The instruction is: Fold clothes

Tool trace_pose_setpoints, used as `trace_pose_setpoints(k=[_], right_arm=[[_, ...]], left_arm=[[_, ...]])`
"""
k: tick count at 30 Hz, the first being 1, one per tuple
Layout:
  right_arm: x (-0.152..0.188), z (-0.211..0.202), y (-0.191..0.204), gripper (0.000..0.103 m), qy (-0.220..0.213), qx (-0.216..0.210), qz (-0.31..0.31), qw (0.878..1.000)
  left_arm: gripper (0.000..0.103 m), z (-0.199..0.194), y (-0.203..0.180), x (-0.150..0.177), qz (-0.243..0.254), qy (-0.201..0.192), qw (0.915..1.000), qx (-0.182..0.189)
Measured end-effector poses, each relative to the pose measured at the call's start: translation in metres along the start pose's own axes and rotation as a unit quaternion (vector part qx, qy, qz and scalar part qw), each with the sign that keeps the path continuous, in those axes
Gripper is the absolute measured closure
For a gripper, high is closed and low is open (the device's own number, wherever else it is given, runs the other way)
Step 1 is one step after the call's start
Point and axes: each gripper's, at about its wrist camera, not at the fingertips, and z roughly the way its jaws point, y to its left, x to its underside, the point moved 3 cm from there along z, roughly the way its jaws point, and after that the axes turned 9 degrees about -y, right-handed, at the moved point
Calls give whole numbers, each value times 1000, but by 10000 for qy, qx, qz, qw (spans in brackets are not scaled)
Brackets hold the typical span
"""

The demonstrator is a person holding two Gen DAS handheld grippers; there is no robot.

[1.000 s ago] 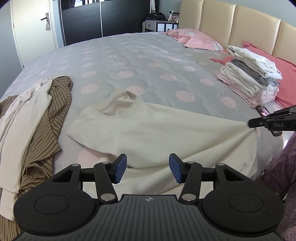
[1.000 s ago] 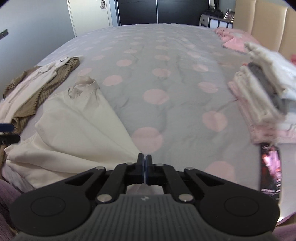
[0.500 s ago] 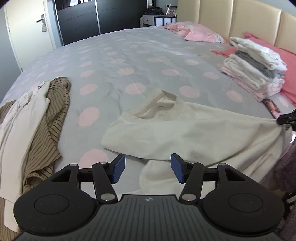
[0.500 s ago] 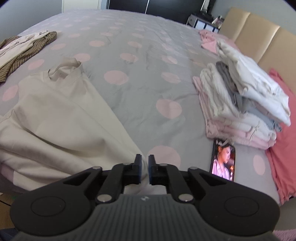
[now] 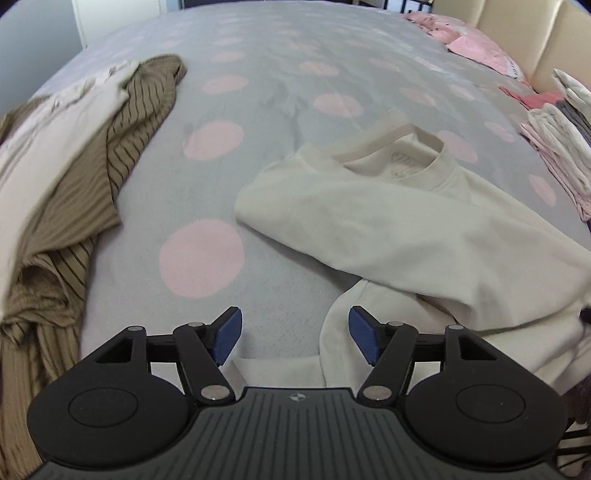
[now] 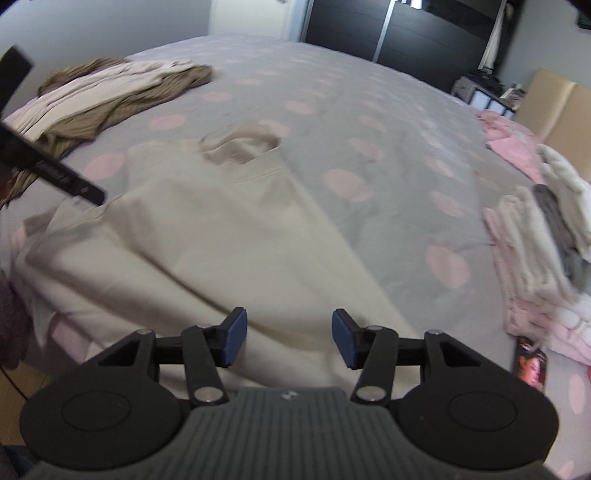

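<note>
A cream sweatshirt [image 5: 388,221] lies slack on the grey bed cover with pink dots [image 5: 295,74], collar pointing away from me. My left gripper [image 5: 295,338] hovers low over the near edge of the bed. Its jaws are opening; only the curled edge of a cream sleeve [image 5: 340,354] lies under them, beside the right pad, and nothing is pinched. My right gripper [image 6: 288,338] hangs over the body of the cream sweatshirt [image 6: 207,229]. Its jaws are opening too, with the cloth lying loose below them. A black part of the left gripper [image 6: 55,173] shows at the left edge.
A heap of brown striped and cream clothes [image 5: 74,166] lies at the left. A stack of folded clothes [image 6: 535,236] sits at the right, with a phone [image 6: 530,363] beside it. Pink clothes [image 5: 476,44] lie by the beige headboard. A dark wardrobe [image 6: 406,29] stands behind.
The right gripper, shut on the sweatshirt's edge before, has opened and let it go. The left gripper has dropped closer to the bed and widened. The stretched sweatshirt now lies slack.
</note>
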Motion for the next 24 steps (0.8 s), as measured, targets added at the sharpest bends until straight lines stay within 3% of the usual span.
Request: trace_pose_setpoints(k=[1, 3, 4, 5, 7, 9, 12, 15, 18, 21, 24], right_arm=[[1, 2, 4, 47, 31, -73, -30, 10000], [2, 6, 8, 45, 77, -138, -53, 9999], [3, 7, 10, 45, 99, -170, -65, 9998], [4, 8, 11, 44, 114, -191, -66, 9997], [3, 8, 9, 43, 102, -172, -15, 9998], [2, 9, 6, 43, 84, -124, 71, 9999], [2, 10, -1, 42, 86, -9, 218, 9997], [1, 11, -7, 41, 107, 100, 354, 9993], [3, 10, -11, 38, 119, 132, 450, 9988], [2, 10, -12, 36, 101, 93, 542, 9984], [0, 12, -12, 32, 91, 8, 632, 9980]], left_arm=[[43, 4, 1, 0, -93, 26, 10000, 20], [60, 7, -4, -1, -35, -11, 9999, 98], [78, 8, -7, -2, 29, -41, 9999, 142], [88, 9, -10, -3, 93, -72, 9998, 186], [101, 7, -19, -5, 251, -189, 9990, 321], [103, -6, -37, -10, 541, -475, 9956, 602], [103, -31, -78, -15, 1188, -919, 9828, 1072], [103, -45, -114, -15, 1604, -1058, 9711, 1415], [103, -45, -125, -15, 1706, -1071, 9720, 1214], [99, -39, -116, -17, 1497, -965, 9790, 992], [78, -34, -98, -18, 1197, -902, 9860, 733]])
